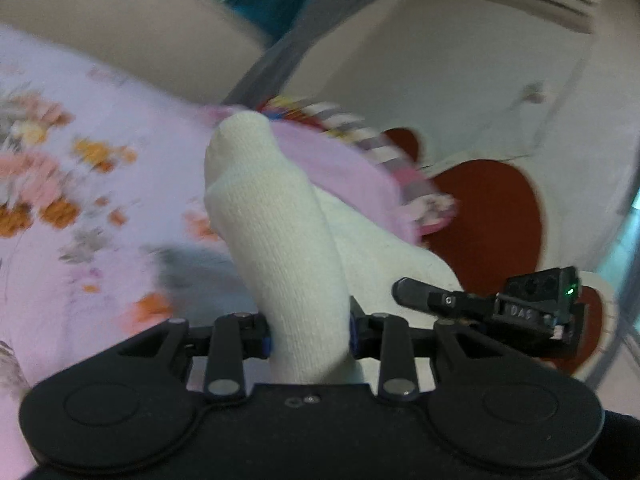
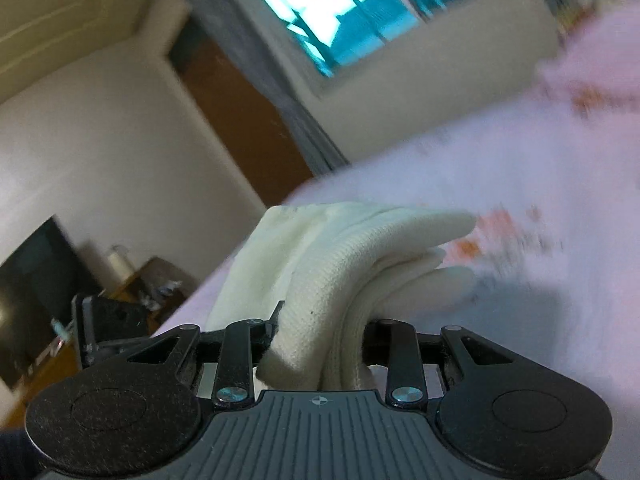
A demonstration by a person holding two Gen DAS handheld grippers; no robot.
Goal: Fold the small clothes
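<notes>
A white knit sock [image 1: 276,216] is held above the pink floral bedsheet [image 1: 80,184]. My left gripper [image 1: 309,338] is shut on the sock, which rises out between its jaws with the toe end pointing away. In the left wrist view the tip of my right gripper [image 1: 416,294] touches the sock's lower right part. In the right wrist view my right gripper [image 2: 320,340] is shut on bunched layers of the same white sock [image 2: 360,248], which drape off to the right. Both views are blurred by motion.
A pink garment with a striped patterned edge [image 1: 360,168] lies on the bed behind the sock. A white and red heart-patterned floor mat [image 1: 492,208] lies beyond the bed edge. A window [image 2: 332,8], a brown door [image 2: 236,112] and a dark screen [image 2: 32,276] are in the background.
</notes>
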